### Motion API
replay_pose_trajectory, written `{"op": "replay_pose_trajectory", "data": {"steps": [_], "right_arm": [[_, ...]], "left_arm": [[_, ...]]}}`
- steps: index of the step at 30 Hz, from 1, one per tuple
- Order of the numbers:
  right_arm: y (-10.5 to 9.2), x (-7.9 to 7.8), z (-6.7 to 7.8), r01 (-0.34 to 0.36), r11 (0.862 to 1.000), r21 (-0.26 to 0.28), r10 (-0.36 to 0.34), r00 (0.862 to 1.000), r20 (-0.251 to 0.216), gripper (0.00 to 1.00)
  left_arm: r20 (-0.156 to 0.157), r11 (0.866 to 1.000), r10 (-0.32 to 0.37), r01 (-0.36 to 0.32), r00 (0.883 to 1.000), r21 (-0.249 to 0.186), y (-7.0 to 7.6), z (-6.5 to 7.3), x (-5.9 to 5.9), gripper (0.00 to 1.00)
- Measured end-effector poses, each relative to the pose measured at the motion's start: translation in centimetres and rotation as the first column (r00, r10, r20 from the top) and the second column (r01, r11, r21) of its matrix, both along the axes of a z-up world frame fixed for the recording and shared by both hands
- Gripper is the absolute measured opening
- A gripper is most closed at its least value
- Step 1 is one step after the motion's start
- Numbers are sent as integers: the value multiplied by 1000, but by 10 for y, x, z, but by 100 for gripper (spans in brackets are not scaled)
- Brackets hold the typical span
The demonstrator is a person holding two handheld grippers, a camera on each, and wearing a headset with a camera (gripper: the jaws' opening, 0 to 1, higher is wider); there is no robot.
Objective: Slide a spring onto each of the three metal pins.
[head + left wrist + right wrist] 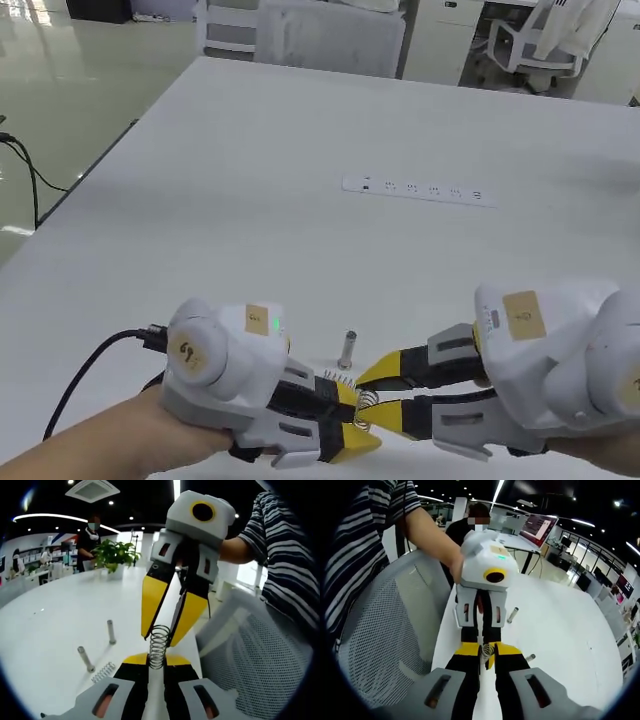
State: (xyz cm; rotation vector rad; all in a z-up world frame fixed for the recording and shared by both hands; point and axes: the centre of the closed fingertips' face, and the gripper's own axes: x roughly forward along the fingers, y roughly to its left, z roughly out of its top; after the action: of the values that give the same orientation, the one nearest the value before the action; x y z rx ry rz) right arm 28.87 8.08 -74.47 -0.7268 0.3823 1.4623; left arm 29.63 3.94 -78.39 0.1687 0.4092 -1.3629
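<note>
Left claw: the left gripper [352, 418] has its yellow-tipped jaws drawn nearly together, pinching one end of the small coiled steel spring [366, 403].
Right claw: the right gripper [378, 392] faces it tip to tip, with its jaws in a narrow V and the tips pressed on either side of the spring's other end.
Spring: it is held between the two claws, just above the white table [250, 180].
Pins: two short silver metal pins [111, 631] [86, 659] stand upright and bare, near the claws.
Second spring: a loose wire spring [103, 671] lies flat just beside the nearer pin.
Mid-table: a white power strip [418, 190] lies well beyond the pins.
Far edge: grey office chairs [330, 35].
</note>
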Motion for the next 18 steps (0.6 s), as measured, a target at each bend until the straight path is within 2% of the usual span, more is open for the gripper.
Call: {"op": "replay_pose_trajectory", "data": {"steps": [11, 18], "right_arm": [[3, -1, 0, -22, 1000, 15, 22, 999, 31, 7], [3, -3, -1, -46, 999, -1, 46, 998, 49, 7]], "left_arm": [[3, 1000, 3, -3, 1000, 10, 4, -2, 0, 3], [2, 1000, -3, 3, 1000, 12, 4, -3, -2, 3]]}}
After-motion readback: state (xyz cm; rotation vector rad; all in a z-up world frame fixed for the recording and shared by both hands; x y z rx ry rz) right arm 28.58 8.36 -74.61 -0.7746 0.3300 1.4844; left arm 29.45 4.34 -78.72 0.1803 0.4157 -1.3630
